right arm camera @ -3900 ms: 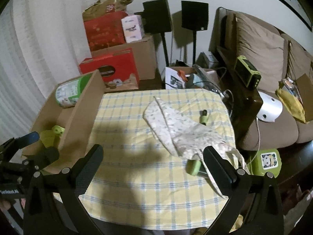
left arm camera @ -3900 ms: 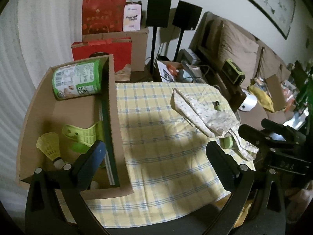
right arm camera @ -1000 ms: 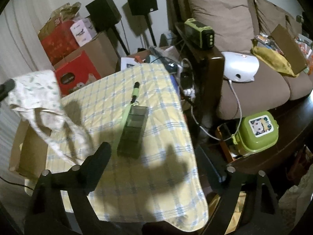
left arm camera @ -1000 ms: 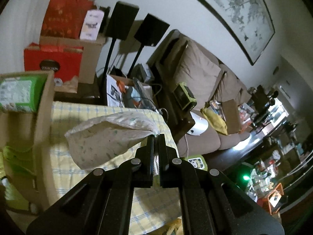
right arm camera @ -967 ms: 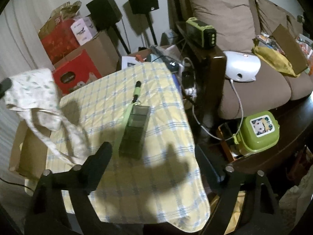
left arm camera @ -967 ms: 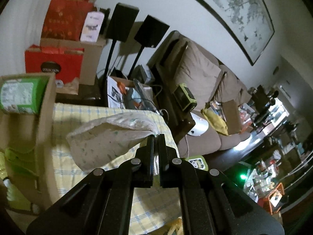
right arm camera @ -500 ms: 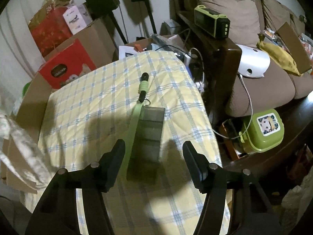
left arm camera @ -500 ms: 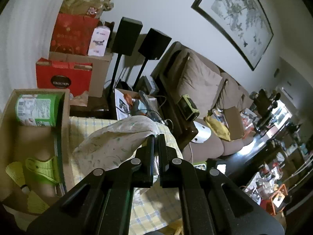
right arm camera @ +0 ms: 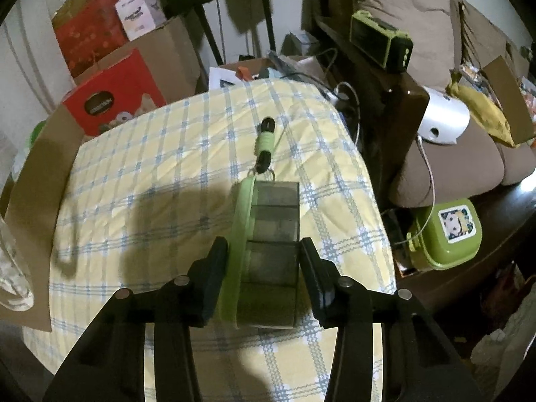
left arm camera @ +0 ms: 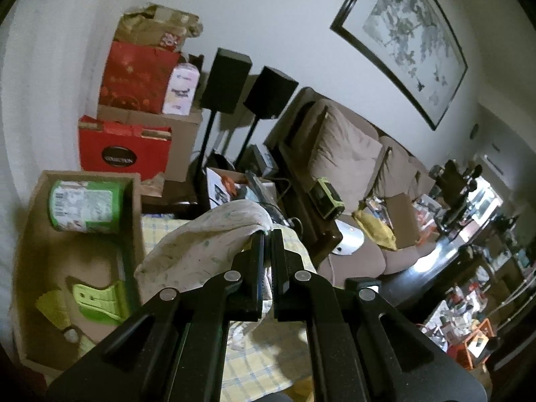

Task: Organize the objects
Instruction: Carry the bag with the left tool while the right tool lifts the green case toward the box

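A floral cloth bag [left arm camera: 201, 244] hangs from my left gripper [left arm camera: 268, 234], which is shut on its top edge, above the table and beside the cardboard box [left arm camera: 134, 207]. In the box lie a green can [left arm camera: 83, 206], a green clip [left arm camera: 97, 301] and a yellow shuttlecock [left arm camera: 53, 308]. A grey translucent case [right arm camera: 274, 214] with a lime-green edge lies on the yellow checked tablecloth [right arm camera: 150, 167]. My right gripper [right arm camera: 264, 251] points down over the case's near end. Its jaws are closing, with a pad against each long side. A black and green cord toggle [right arm camera: 266, 140] trails from the case's far end.
The box wall [right arm camera: 37, 184] runs along the table's left side, and the hanging bag [right arm camera: 13, 268] blurs the left edge. A dark wooden sofa arm [right arm camera: 395, 100] with a green radio [right arm camera: 382, 40] stands close on the right. A green lunch box [right arm camera: 445, 234] sits below it.
My right gripper has come down over the case and its jaws have narrowed around it. My left gripper has risen with the bag, bringing the box more into view.
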The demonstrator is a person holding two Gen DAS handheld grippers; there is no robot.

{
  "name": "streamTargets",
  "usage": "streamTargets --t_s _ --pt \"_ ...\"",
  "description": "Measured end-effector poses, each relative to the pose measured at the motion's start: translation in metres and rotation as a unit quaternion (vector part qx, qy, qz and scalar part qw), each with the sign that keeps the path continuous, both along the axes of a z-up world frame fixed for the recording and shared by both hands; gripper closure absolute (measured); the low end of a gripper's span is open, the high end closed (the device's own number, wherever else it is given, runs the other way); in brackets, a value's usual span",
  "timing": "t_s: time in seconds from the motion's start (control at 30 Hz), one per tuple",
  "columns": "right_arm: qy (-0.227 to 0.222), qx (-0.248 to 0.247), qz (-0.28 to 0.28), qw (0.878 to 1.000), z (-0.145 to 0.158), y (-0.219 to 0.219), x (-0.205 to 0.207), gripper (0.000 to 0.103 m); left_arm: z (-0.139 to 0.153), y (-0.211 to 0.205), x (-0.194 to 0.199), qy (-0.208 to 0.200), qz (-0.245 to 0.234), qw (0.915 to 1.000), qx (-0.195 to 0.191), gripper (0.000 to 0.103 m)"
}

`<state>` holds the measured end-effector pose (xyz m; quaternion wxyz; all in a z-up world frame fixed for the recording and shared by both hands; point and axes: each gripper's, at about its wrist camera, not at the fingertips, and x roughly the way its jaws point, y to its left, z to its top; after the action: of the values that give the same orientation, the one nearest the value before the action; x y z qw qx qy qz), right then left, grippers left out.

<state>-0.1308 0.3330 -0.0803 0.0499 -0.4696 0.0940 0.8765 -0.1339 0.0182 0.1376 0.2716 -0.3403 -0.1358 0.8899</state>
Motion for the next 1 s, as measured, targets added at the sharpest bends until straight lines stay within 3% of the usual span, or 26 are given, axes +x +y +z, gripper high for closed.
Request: streamTargets --t_s 0.4,0.47,0.63,0.77,0.93,1.0 --pt "0.063 0.012 0.057 0.996 0.075 -0.04 0.01 0.061 0.003 -0.063 0.003 0.006 0.05 0.9986 -0.012 0.1" --pt "0.075 0.008 0.077 0.994 0.092 -0.053 0.01 0.096 0.0 -0.077 0.003 0.002 0.061 0.9981 -0.012 0.1" --pt "0.08 0.034 0.115 0.99 0.112 -0.086 0.008 0.093 -0.012 -0.111 -0.005 -0.005 0.106 0.994 -0.026 0.1" --pt "0.044 0.034 0.115 0.992 0.094 -0.093 0.002 0.091 -0.032 -0.131 -0.013 -0.031 0.12 0.992 -0.022 0.1" --pt "0.02 0.019 0.108 0.994 0.067 -0.092 0.008 0.062 -0.047 -0.143 -0.017 -0.045 0.126 0.9909 -0.015 0.1" --pt "0.011 0.021 0.107 0.994 0.055 -0.091 0.011 0.058 -0.05 -0.144 -0.018 -0.047 0.125 0.991 -0.01 0.1"
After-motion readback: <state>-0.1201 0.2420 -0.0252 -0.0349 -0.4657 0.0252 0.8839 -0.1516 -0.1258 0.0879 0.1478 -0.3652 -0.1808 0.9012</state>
